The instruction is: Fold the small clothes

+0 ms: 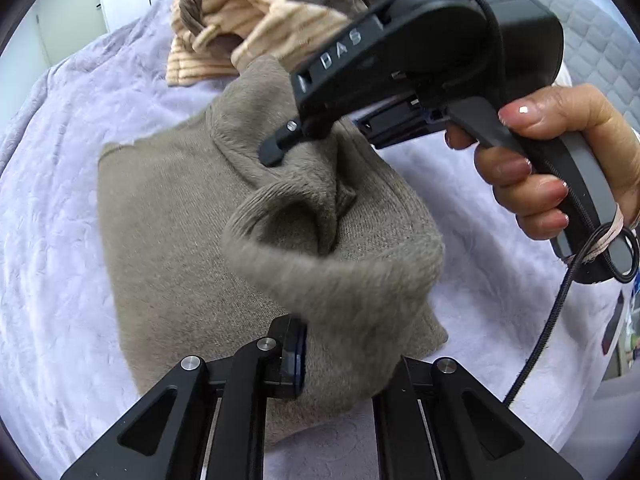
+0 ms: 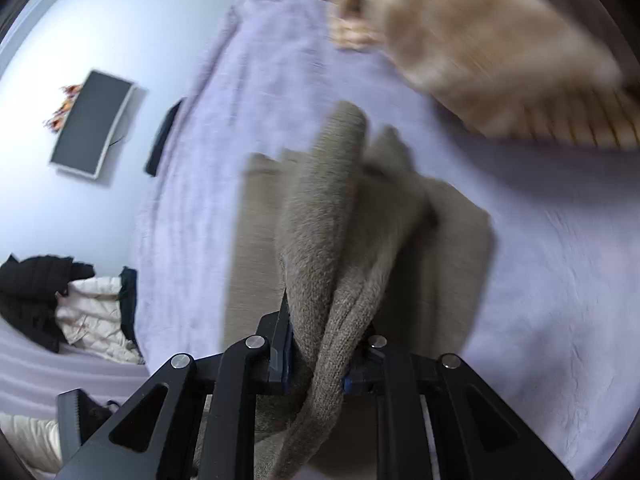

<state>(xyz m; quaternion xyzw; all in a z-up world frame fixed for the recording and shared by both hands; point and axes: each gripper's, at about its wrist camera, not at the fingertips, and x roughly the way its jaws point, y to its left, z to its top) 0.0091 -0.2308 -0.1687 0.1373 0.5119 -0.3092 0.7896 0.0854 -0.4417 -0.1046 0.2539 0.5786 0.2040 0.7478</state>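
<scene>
A taupe knit sweater (image 1: pixel 180 216) lies on the lavender bedspread (image 1: pixel 52 200). My left gripper (image 1: pixel 340 360) is shut on a fold of the sweater, which bulges up between its fingers. My right gripper (image 1: pixel 288 140) comes in from the upper right in the left wrist view, held by a hand, and pinches the sweater's upper edge. In the right wrist view my right gripper (image 2: pixel 320 360) is shut on a bunched fold of the sweater (image 2: pixel 320 216), lifted off the bed. The view is motion-blurred.
A tan and brown striped corduroy garment (image 1: pixel 248 12) lies crumpled behind the sweater; it also shows in the right wrist view (image 2: pixel 480 48). A wall screen (image 2: pixel 92 124) and a pile of dark and white clothes (image 2: pixel 72 300) lie left, off the bed. A grey quilted surface (image 1: pixel 592 32) stands at the right.
</scene>
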